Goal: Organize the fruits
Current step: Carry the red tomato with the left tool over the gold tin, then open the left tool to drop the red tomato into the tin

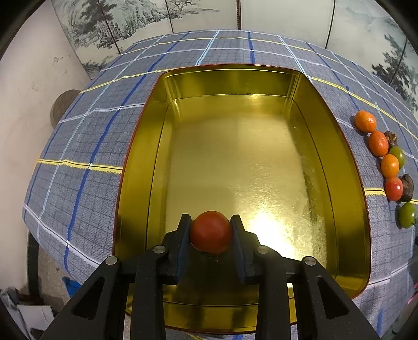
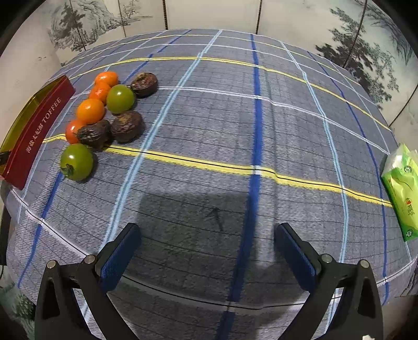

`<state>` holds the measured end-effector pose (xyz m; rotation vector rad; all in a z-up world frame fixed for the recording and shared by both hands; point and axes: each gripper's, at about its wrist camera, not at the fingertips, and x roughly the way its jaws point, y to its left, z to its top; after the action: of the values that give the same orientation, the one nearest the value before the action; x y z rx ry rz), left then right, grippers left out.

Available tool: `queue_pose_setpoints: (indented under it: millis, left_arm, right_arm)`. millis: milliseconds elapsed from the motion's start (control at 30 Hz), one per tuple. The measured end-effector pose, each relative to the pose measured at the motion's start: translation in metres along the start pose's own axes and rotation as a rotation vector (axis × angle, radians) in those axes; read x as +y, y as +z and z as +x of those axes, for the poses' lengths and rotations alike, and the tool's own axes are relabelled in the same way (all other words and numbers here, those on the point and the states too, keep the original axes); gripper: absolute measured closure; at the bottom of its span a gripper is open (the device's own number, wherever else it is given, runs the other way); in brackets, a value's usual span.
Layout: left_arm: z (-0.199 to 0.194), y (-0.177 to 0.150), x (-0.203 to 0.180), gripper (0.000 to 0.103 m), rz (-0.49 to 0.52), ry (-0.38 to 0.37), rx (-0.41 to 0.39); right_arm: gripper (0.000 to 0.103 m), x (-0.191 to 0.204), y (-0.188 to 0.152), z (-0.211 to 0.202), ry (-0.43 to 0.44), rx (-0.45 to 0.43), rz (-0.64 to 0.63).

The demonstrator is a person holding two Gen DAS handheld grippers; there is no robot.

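My left gripper (image 1: 211, 222) is shut on a red tomato (image 1: 211, 232) and holds it over the near end of a gold-lined tin (image 1: 235, 81), whose floor holds nothing else. The tin's red outer wall (image 2: 36, 128) shows at the left of the right wrist view. Beside it lies a cluster of fruit: a green tomato (image 2: 76, 162), an orange tomato (image 2: 90, 111), another green one (image 2: 120, 98) and dark wrinkled fruits (image 2: 127, 126). The same row (image 1: 389, 165) lies right of the tin in the left wrist view. My right gripper (image 2: 207, 235) stands open over bare cloth.
A blue-grey checked cloth (image 2: 235, 125) covers the table. A green tissue pack (image 2: 401, 188) lies at the right edge. A painted folding screen (image 1: 130, 23) stands behind the table. The table's near edge drops off just below my right gripper.
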<state>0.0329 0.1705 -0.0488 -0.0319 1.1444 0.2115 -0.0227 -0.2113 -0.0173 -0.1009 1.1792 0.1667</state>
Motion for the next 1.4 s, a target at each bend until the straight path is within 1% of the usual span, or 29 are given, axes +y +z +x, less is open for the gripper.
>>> queue_pose_setpoints:
  millis: [167,200,233,267,433,500,667,867,967,1100,1167,1233,1400]
  left_arm:
    - [-0.001,-0.002,0.002,0.07,-0.004,-0.007,-0.004]
    - [-0.002,-0.003,0.002,0.069,-0.005,-0.009,-0.006]
    - [-0.002,-0.003,0.002,0.065,-0.007,-0.011,-0.007]
    - [-0.002,-0.004,0.002,0.064,-0.008,-0.012,-0.01]
    - [-0.005,-0.009,-0.004,0.055,0.004,-0.012,-0.022]
    - [-0.006,-0.01,-0.005,0.053,0.007,-0.009,-0.028]
    - [-0.015,-0.011,-0.005,0.051,-0.003,-0.011,-0.05]
    - [-0.029,-0.013,-0.007,0.047,-0.01,-0.022,-0.082]
    - [-0.037,-0.014,-0.012,0.045,-0.002,-0.034,-0.1]
    - [-0.046,-0.016,-0.018,0.044,0.004,-0.051,-0.118]
    - [-0.051,-0.016,-0.021,0.043,0.006,-0.059,-0.128]
    - [-0.053,-0.016,-0.021,0.041,0.006,-0.063,-0.133]
    - [-0.057,-0.016,-0.018,0.04,-0.005,-0.063,-0.14]
  right_arm:
    - [0.0,0.011,0.005,-0.002,0.007,-0.012,-0.025]
    - [0.0,0.014,0.006,-0.003,0.009,-0.016,-0.03]
    - [0.0,0.015,0.006,-0.004,0.011,-0.02,-0.034]
    - [0.0,0.017,0.007,-0.005,0.014,-0.025,-0.038]
    - [0.0,0.026,0.012,-0.007,0.037,-0.035,-0.053]
    - [0.0,0.029,0.014,-0.008,0.046,-0.039,-0.059]
    - [0.001,0.042,0.018,-0.01,0.07,-0.048,-0.083]
    - [0.002,0.056,0.023,-0.012,0.078,-0.062,-0.126]
    - [0.007,0.062,0.025,-0.013,0.094,-0.066,-0.142]
    - [0.009,0.071,0.028,-0.012,0.098,-0.059,-0.165]
    - [0.011,0.075,0.029,-0.012,0.1,-0.057,-0.174]
    - [0.019,0.079,0.031,-0.012,0.114,-0.056,-0.177]
    - [0.026,0.085,0.038,-0.01,0.142,-0.053,-0.177]
